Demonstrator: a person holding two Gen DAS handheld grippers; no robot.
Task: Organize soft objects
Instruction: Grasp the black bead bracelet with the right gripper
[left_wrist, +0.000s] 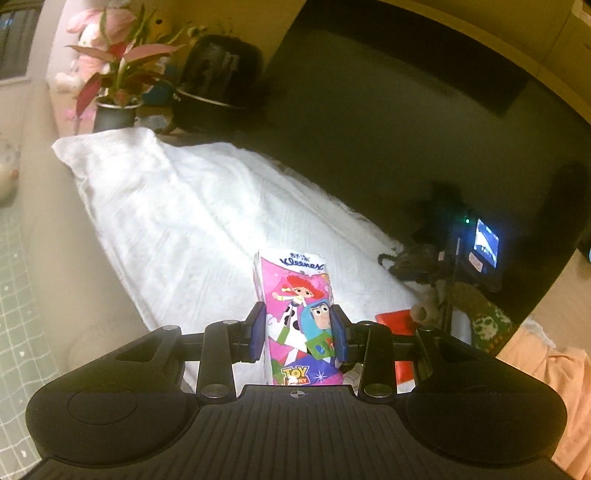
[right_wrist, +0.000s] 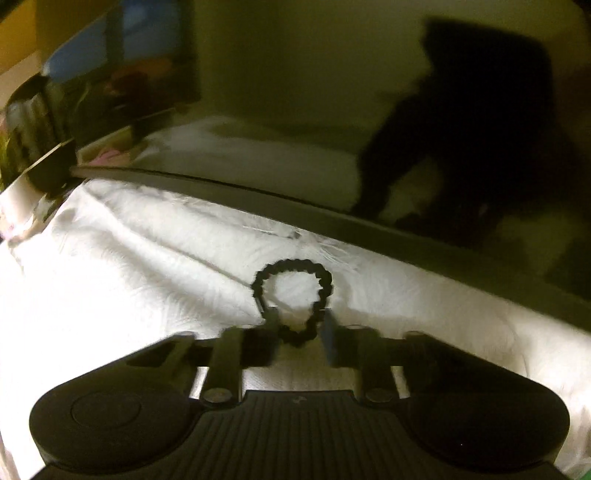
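My left gripper (left_wrist: 298, 328) clamps a pink cartoon-printed tissue pack (left_wrist: 297, 314) upright above the white quilted cloth (left_wrist: 184, 221). My right gripper (right_wrist: 299, 332) looks pinched on a black beaded hair tie (right_wrist: 293, 291), though blur hides the contact. I'd lower both slowly, releasing only once they rest flat, well apart.
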